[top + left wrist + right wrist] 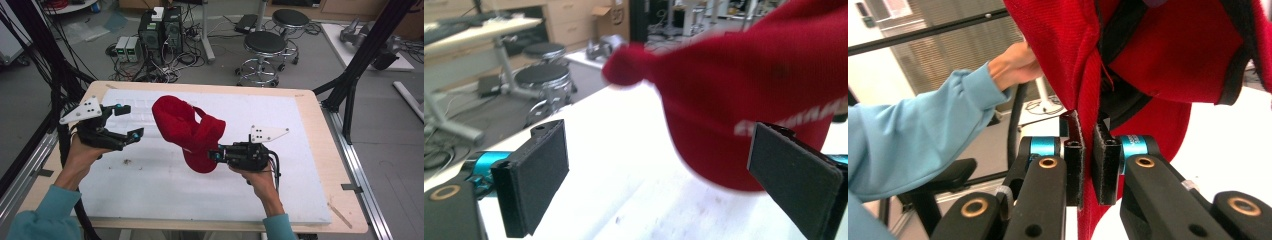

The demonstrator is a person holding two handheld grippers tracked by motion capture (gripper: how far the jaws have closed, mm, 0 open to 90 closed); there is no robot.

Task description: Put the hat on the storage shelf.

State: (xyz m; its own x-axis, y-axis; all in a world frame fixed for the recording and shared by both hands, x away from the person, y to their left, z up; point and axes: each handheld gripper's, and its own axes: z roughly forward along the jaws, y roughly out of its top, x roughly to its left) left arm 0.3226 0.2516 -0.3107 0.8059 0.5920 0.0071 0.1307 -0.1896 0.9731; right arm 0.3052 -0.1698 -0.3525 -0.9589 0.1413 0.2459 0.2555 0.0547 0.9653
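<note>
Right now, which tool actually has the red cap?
The right tool: its jaws are shut on the red cap fabric. The left tool stands open beside the cap, gripping nothing.

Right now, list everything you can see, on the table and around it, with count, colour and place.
Red knitted cap: one, red with white lettering, held above the table's middle.
White foam board: one, white, covering the table top.
Wooden table: one, light wood, centre.
Round black stools: two, black seats, floor beyond the table.
Computer towers: two, dark, floor beyond the table.
Left gripper: one, black, jaws open beside the cap.
Right gripper: one, black, jaws shut on the cap's fabric.
</note>
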